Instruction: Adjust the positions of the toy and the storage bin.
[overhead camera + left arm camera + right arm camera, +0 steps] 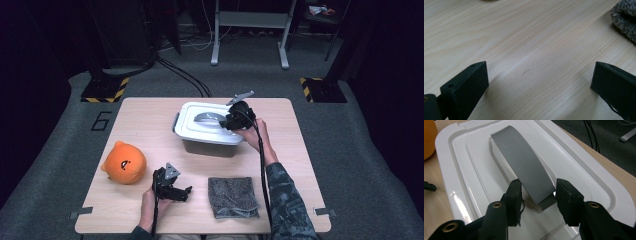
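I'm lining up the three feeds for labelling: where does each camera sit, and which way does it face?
High view: above the person's side, looking forward and down at the table; both forearms, left claw, right claw.
Left gripper view: on the left claw, facing bare wood and the grey cloth; jaws wide apart.
Right gripper view: on the right claw, jaws either side of the grey handle of the white lid.
Shared: high and left views show the cloth; high and right views, the lid.

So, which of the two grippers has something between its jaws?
The right gripper, over the white box: the lid's grey handle sits between its jaws. The left gripper is open over bare table.
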`<act>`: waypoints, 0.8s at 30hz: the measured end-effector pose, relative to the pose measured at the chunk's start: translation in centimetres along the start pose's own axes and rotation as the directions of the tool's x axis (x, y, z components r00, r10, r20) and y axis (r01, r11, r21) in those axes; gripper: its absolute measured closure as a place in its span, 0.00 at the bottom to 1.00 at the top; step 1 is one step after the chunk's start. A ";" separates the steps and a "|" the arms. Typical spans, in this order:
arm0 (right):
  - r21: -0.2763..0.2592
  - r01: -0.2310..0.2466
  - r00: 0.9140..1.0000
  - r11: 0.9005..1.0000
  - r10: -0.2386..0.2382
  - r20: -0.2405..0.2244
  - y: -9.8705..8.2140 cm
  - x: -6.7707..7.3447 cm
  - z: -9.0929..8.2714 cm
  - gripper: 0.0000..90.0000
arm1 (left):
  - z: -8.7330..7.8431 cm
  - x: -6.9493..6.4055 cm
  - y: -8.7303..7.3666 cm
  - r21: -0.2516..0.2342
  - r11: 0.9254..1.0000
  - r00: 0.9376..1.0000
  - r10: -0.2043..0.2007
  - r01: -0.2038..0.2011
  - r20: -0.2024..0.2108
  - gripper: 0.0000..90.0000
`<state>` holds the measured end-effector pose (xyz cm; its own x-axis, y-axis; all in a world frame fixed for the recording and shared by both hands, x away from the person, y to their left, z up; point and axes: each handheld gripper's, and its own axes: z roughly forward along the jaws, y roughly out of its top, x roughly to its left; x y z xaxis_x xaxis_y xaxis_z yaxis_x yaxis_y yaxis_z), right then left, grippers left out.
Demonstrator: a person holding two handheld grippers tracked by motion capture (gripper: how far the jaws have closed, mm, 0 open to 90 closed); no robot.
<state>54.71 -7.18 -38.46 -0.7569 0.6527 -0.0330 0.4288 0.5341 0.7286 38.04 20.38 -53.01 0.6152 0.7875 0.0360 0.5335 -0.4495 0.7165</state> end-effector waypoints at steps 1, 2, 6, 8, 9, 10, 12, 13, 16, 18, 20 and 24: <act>-0.006 0.016 1.000 1.000 -0.016 0.001 -0.1 0.0 0.0 0.64 | 0.0 0.0 0.0 0.000 1.000 1.000 0.000 0.000 0.000 0.01; -0.006 0.016 1.000 1.000 -0.016 0.001 -0.1 0.0 0.0 0.64 | 0.0 0.1 0.0 0.005 1.000 1.000 0.004 -0.004 0.002 0.01; -0.007 0.025 1.000 1.000 -0.025 0.016 -0.3 0.3 -0.2 0.65 | 0.0 0.0 0.0 0.005 1.000 1.000 0.003 -0.003 0.001 0.01; -0.012 0.032 0.999 0.999 -0.032 0.019 -0.5 0.3 -0.2 0.66 | 0.0 0.0 0.0 0.005 1.000 1.000 0.003 -0.003 0.001 0.01; -0.016 0.025 0.999 1.000 -0.025 0.026 -0.6 0.5 -0.3 0.66 | 0.0 0.0 0.0 0.005 1.000 1.000 0.004 -0.004 0.001 0.01; -0.019 0.026 0.999 0.999 -0.025 0.032 -0.7 0.6 -0.4 0.67 | 0.0 0.0 0.0 0.005 1.000 1.000 0.004 -0.004 0.001 0.01; -0.025 0.032 0.999 0.999 -0.031 0.042 -0.9 0.7 -0.6 0.67 | 0.0 0.0 0.0 0.001 1.000 1.000 0.000 0.000 0.000 0.01; -0.024 0.028 0.999 0.999 -0.027 0.046 -1.2 0.7 -0.8 0.67 | 0.0 0.0 0.0 -0.005 1.000 1.000 -0.006 0.006 0.000 0.01; -0.032 0.011 0.998 0.999 -0.009 0.061 -1.6 0.8 -1.2 0.67 | 0.0 0.0 0.0 -0.005 1.000 1.000 -0.006 0.006 0.000 0.01; -0.022 0.013 0.997 1.000 -0.011 0.075 -1.9 0.8 -1.5 0.67 | 0.0 0.0 0.0 -0.005 1.000 1.000 -0.007 0.007 0.000 0.01; -0.022 -0.018 0.996 1.000 0.020 0.084 -2.0 1.0 -1.7 0.67 | 0.0 0.0 0.0 -0.005 1.000 1.000 -0.006 0.006 0.000 0.01; -0.014 -0.011 0.995 1.000 0.013 0.098 -2.3 1.0 -2.3 0.62 | 0.0 0.0 0.0 -0.004 1.000 1.000 -0.007 0.007 0.001 0.01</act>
<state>51.86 -9.00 -38.61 -0.6994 0.7090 -0.0908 0.4304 0.5191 0.7384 38.05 20.34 -53.04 0.6118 0.7904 0.0305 0.5352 -0.4421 0.7198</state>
